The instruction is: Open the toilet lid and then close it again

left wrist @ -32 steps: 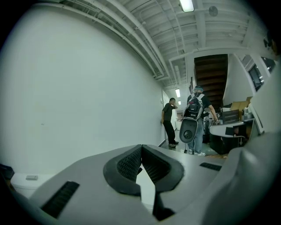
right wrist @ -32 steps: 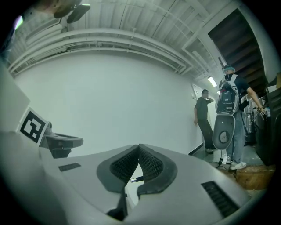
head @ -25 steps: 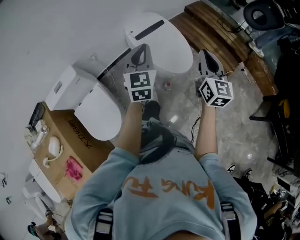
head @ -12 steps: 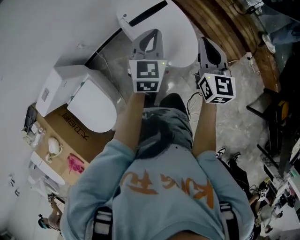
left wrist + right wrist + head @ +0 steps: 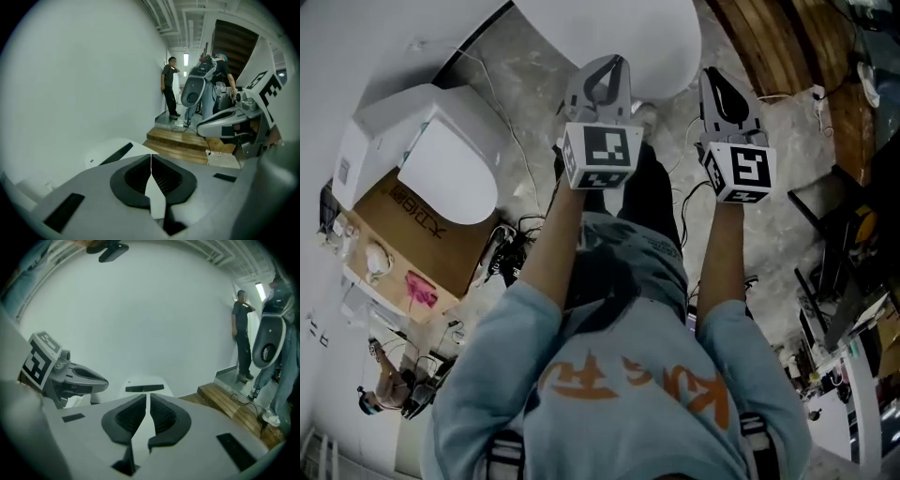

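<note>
At top of frame, left gripper [image 5: 606,67], jaws pressed together, and right gripper [image 5: 718,79], just parting emptily, have neared the seemingly closed toilet lid [image 5: 609,33] for lifting.

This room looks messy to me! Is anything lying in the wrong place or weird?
Yes. A tangle of cables lies loose on the floor by the cardboard box, where someone could trip. A second toilet stands beside that box, which looks odd. The toilet in front looks fine, lid shut.
</note>
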